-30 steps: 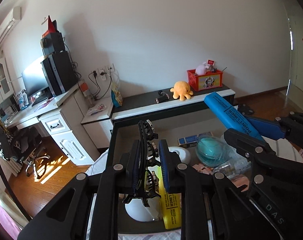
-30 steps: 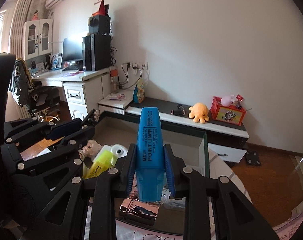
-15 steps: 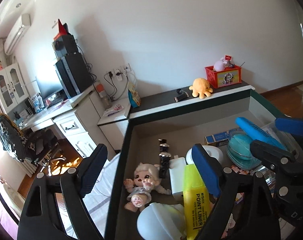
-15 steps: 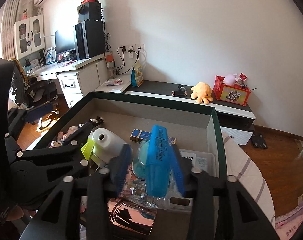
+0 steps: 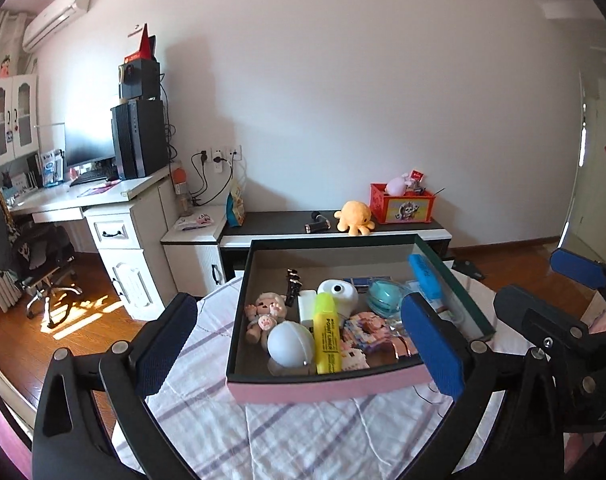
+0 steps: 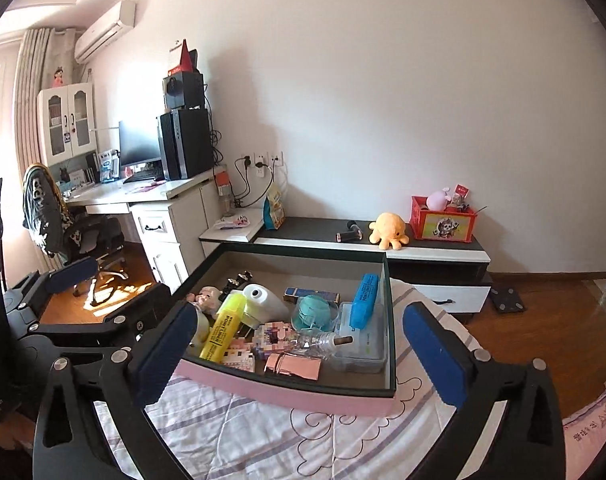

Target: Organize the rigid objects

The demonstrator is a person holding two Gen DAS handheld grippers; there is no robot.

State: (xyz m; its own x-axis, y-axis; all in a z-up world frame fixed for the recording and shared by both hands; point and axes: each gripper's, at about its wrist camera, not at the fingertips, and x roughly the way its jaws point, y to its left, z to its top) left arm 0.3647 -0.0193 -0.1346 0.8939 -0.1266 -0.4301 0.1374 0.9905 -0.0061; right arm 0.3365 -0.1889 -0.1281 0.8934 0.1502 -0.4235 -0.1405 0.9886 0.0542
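pink box [image 5: 323,390] crammed with trinkets

A: Left wrist view rides behind its own fingers [image 5: 167,344], tilted slightly down, looking over the box [image 5: 327,386] from just in front of its pink near wall, toward the white wall.

B: Right wrist view sits to the right, same heading, also close to the box [image 6: 287,394], but seeing it more from its right corner.

A: Each catches the other: right gripper [image 5: 575,296] at my right edge.

B: Left gripper [image 6: 107,292] at my left. Both share the box, desk [image 5: 103,196] and low cabinet [image 6: 383,246].
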